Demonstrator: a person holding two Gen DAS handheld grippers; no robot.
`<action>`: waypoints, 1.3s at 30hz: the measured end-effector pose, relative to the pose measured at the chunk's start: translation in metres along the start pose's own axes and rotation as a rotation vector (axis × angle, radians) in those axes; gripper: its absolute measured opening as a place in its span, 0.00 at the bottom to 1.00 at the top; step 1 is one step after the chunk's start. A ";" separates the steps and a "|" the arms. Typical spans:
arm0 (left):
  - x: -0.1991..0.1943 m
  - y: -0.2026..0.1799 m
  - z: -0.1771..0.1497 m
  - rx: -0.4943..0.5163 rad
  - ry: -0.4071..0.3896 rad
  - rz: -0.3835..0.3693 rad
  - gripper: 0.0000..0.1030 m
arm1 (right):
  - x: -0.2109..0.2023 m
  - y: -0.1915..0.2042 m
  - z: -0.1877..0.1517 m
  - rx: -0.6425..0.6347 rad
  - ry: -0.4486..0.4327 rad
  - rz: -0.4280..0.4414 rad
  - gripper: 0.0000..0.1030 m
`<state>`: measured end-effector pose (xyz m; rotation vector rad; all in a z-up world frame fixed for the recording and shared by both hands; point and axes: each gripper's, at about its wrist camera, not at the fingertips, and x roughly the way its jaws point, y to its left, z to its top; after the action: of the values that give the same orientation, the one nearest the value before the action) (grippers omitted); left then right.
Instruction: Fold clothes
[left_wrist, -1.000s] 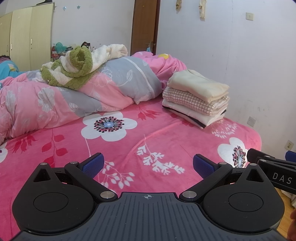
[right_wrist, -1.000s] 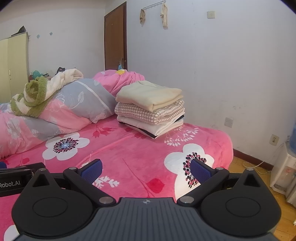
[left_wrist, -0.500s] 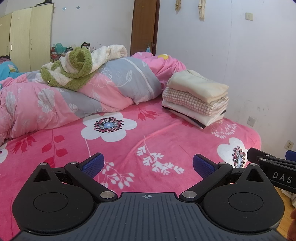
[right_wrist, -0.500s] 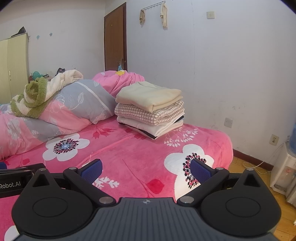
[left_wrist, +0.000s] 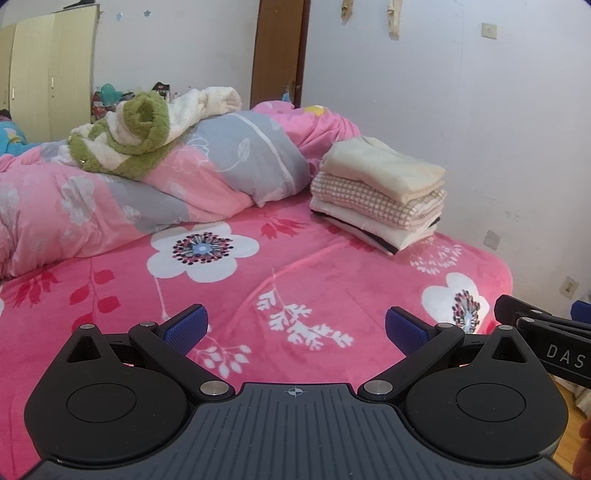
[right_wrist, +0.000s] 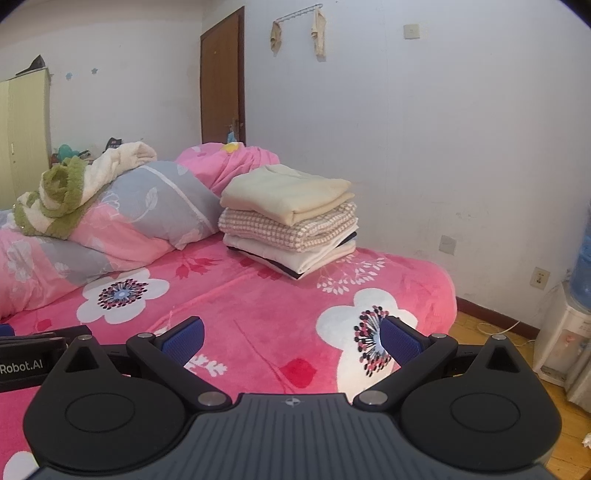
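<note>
A stack of folded clothes (left_wrist: 380, 195) (right_wrist: 291, 225) sits near the bed's far right corner: a cream piece on top, a checked pink one under it, white ones below. A crumpled green and cream garment (left_wrist: 147, 133) (right_wrist: 70, 188) lies on the rolled duvet at the back left. My left gripper (left_wrist: 295, 328) hovers open over the pink floral bedspread (left_wrist: 258, 280), nothing between its blue pads. My right gripper (right_wrist: 291, 336) is open too, low over the bedspread (right_wrist: 258, 314) near the right edge. Both are well short of the stack.
A rolled pink and grey duvet (left_wrist: 166, 184) lies across the back of the bed. The right gripper's side (left_wrist: 546, 343) shows at the left view's right edge. A wall runs along the right, with a water dispenser (right_wrist: 565, 332) on the wooden floor. A wardrobe (left_wrist: 48, 74) and a door (left_wrist: 280, 51) stand behind.
</note>
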<state>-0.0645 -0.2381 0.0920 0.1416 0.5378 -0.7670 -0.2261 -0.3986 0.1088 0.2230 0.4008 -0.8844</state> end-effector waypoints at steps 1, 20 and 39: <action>0.002 -0.002 0.001 0.001 0.001 -0.003 1.00 | 0.001 -0.002 0.000 0.003 -0.001 -0.005 1.00; 0.039 -0.043 0.018 0.061 -0.004 0.007 1.00 | 0.038 -0.038 0.006 0.034 0.004 -0.056 1.00; 0.049 -0.050 0.019 0.070 0.013 0.011 1.00 | 0.051 -0.041 0.009 0.025 0.004 -0.057 1.00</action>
<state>-0.0621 -0.3104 0.0870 0.2144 0.5218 -0.7755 -0.2269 -0.4631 0.0940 0.2373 0.4010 -0.9453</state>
